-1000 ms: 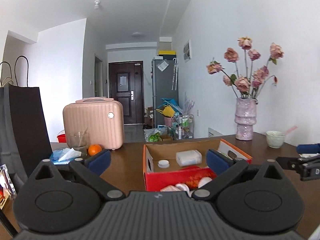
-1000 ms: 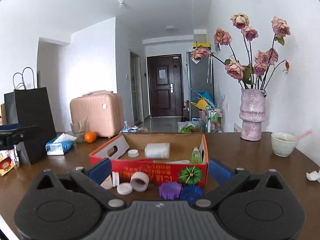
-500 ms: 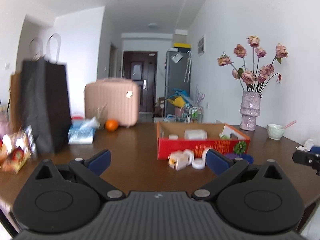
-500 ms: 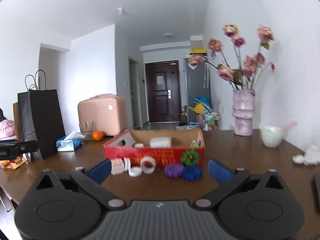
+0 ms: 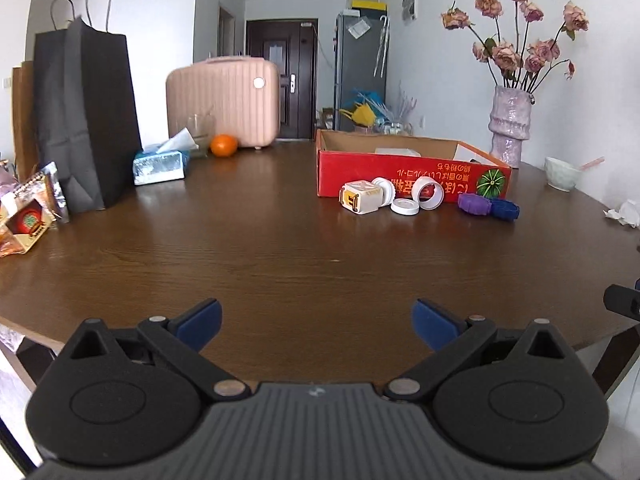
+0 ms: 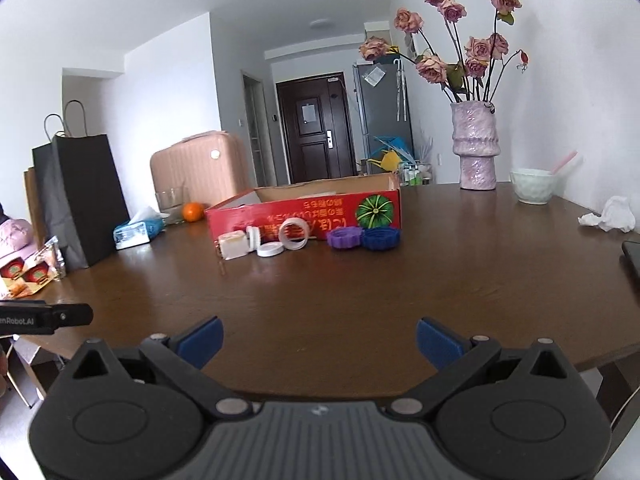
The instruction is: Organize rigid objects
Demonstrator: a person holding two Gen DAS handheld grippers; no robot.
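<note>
A red cardboard box (image 5: 412,182) (image 6: 304,212) stands open on the brown table. In front of it lie a white cube-shaped plug (image 5: 360,198) (image 6: 234,246), white caps (image 5: 405,206) (image 6: 270,249), a white ring (image 5: 428,196) (image 6: 294,233), a purple lid (image 5: 474,204) (image 6: 344,238) and a blue lid (image 5: 505,210) (image 6: 380,238). My left gripper (image 5: 316,322) is open and empty at the table's near edge. My right gripper (image 6: 318,338) is open and empty, also at the near edge, far from the objects.
A black paper bag (image 5: 86,116), snack packets (image 5: 28,216), tissue box (image 5: 160,164), orange (image 5: 224,146) and pink case (image 5: 224,104) stand at the left. A vase of roses (image 6: 476,148), a bowl (image 6: 534,190) and crumpled tissue (image 6: 612,216) are at the right.
Both grippers have drawn back from the box to the table's near edge. The objects now lie far ahead. Both stay open.
</note>
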